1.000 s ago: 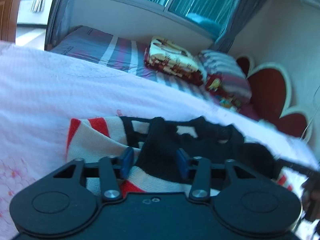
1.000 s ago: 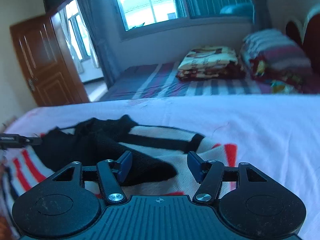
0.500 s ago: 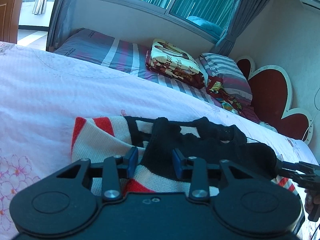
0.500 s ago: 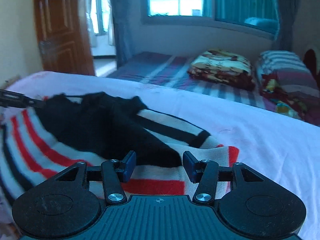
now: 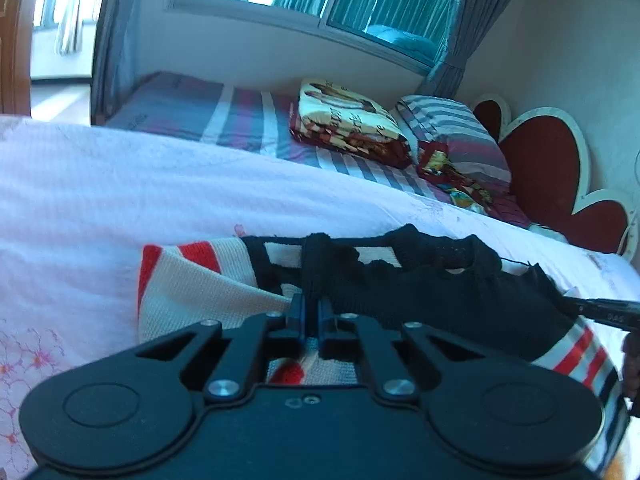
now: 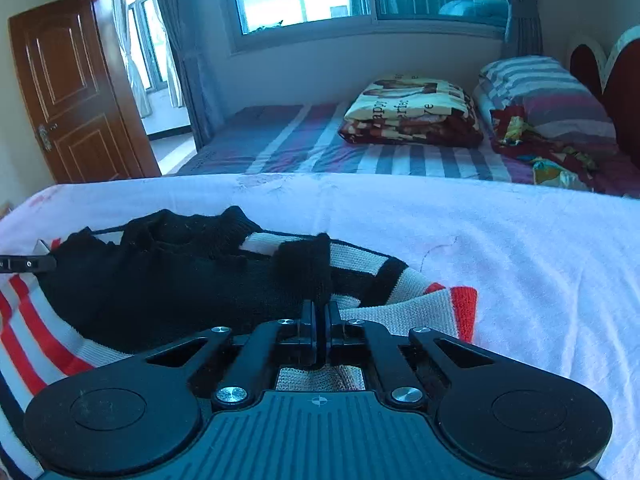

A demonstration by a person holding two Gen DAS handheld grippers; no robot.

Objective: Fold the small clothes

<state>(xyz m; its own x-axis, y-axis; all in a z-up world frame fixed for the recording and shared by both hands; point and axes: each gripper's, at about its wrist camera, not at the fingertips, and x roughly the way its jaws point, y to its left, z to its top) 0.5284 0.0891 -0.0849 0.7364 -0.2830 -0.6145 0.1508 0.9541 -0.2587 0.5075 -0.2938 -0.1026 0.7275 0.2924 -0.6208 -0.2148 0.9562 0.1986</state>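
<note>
Both claws have closed since a second ago: left gripper [image 5: 311,308] and right gripper [image 6: 320,314] each pinch black knit of the sweater [image 6: 168,280], which lies low in frame on the pink sheet [image 6: 520,248].

The sweater [image 5: 420,296] runs under the left gripper [image 5: 311,312] body, so its near hem is hidden. In the right wrist view its striped part [image 6: 24,320] is cut off at the frame edge, left of the gripper.
</note>
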